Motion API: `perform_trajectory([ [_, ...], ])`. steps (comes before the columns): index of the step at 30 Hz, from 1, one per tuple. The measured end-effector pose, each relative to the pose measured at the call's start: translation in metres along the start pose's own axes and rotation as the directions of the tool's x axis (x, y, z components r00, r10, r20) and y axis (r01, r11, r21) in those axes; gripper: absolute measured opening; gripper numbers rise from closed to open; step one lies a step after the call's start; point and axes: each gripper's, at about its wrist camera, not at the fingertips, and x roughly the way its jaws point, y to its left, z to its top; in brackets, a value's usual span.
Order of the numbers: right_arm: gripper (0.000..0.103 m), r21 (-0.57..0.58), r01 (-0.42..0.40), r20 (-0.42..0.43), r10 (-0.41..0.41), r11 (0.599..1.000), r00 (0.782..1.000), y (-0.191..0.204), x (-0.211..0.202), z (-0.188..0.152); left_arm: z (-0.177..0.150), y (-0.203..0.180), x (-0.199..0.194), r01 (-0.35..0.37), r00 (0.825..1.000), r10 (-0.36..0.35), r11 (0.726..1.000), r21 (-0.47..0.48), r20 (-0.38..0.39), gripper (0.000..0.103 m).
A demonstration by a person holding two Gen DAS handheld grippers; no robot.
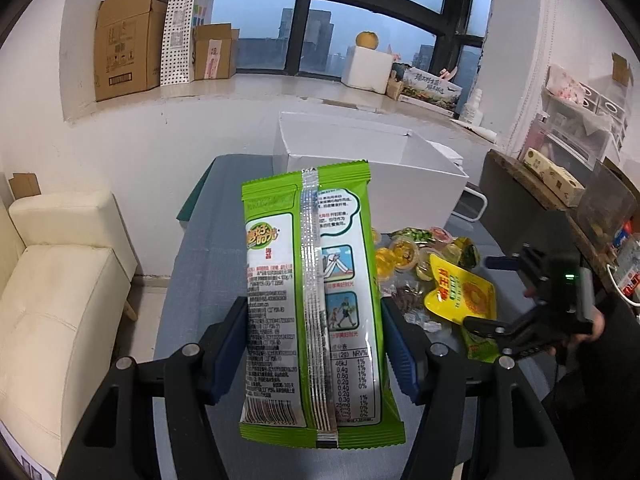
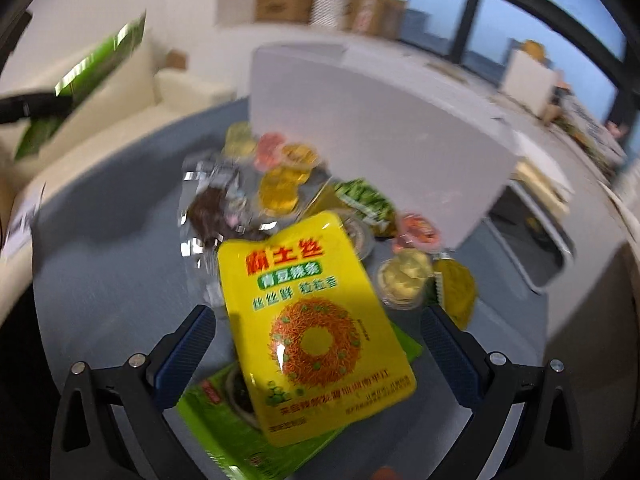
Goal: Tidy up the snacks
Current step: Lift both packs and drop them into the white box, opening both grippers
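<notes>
1. Green snack packet (image 1: pixel 314 304), back side to the lens with its silver seam running down the middle, fills the centre of the left wrist view, pinched at both long edges between the blue pads of the left gripper (image 1: pixel 314 354) and held clear above the grey table (image 1: pixel 200 280).
2. The right gripper (image 2: pixel 318 354) hangs with its fingers spread wide and nothing between the pads; the yellow pouch (image 2: pixel 312 328) lies in the gap below them, centre of the right wrist view, resting partly on a flat green pack (image 2: pixel 240 432) at the lower centre.
3. Beyond the yellow pouch, toward the middle of that frame, sit small jelly cups (image 2: pixel 280 190) in yellow and pink, a crumpled clear wrapper with dark contents (image 2: pixel 212 212) to their left, and a green-printed sachet (image 2: pixel 364 196) to their right. The view is blurred, so finer detail cannot be read.
4. A white box (image 1: pixel 400 160) stands open behind the snack pile, upper centre of the left wrist view.
5. In that same view the right gripper appears at the right edge, over the table's far side.
6. A cream sofa (image 1: pixel 60 280) occupies the left edge; cardboard boxes (image 1: pixel 128 40) line the windowsill at upper left.
</notes>
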Motion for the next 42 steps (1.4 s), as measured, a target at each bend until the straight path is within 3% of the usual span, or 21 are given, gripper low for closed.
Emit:
perform_trajectory([
  [6,0.103,-0.106,0.003,-0.055,-0.009,0.994,0.998,0.004,0.023,0.001,0.000,-0.011,0.001,0.009,1.000,-0.009,1.000,0.027,-0.002,0.069],
  [9,0.103,-0.105,-0.024,-0.072,0.016,0.994,0.997,0.005,0.027,0.000,0.000,-0.016,0.002,0.015,1.000,-0.015,0.999,0.031,-0.004,0.069],
  [12,0.091,-0.126,-0.020,-0.080,0.010,0.992,0.997,0.009,0.029,-0.002,0.000,-0.020,0.004,0.009,1.000,-0.009,0.999,0.040,-0.007,0.069],
  [16,0.080,-0.079,-0.017,-0.022,0.016,0.997,1.000,0.006,0.011,-0.004,0.000,-0.021,0.005,0.017,1.000,-0.017,0.999,0.035,-0.010,0.069],
  [17,0.075,-0.078,-0.017,-0.016,0.016,0.997,1.000,0.005,0.007,-0.005,0.000,-0.021,0.006,0.018,1.000,-0.017,0.999,0.036,-0.012,0.070],
  [18,0.059,-0.077,-0.020,-0.011,0.019,0.997,1.000,0.006,0.003,-0.007,0.001,-0.021,0.007,0.017,1.000,-0.016,0.999,0.038,-0.014,0.070],
  [24,0.058,-0.014,-0.045,0.015,0.045,0.999,0.999,0.003,-0.017,-0.015,0.003,-0.024,0.009,0.028,1.000,-0.027,0.998,0.053,-0.014,0.070],
  [30,0.058,0.089,-0.033,0.112,0.023,0.995,0.993,-0.008,-0.051,-0.008,0.012,-0.031,0.011,0.045,0.999,-0.045,0.997,0.070,0.001,0.070],
  [36,0.058,0.259,-0.027,0.233,-0.035,0.966,0.972,-0.031,-0.087,0.035,0.061,-0.042,0.020,0.037,0.997,-0.041,0.996,0.078,0.059,0.070],
  [42,0.058,0.395,-0.034,0.291,-0.091,0.918,0.952,-0.072,-0.083,0.086,0.136,-0.051,0.058,0.008,0.994,-0.016,0.997,0.078,0.104,0.069],
])
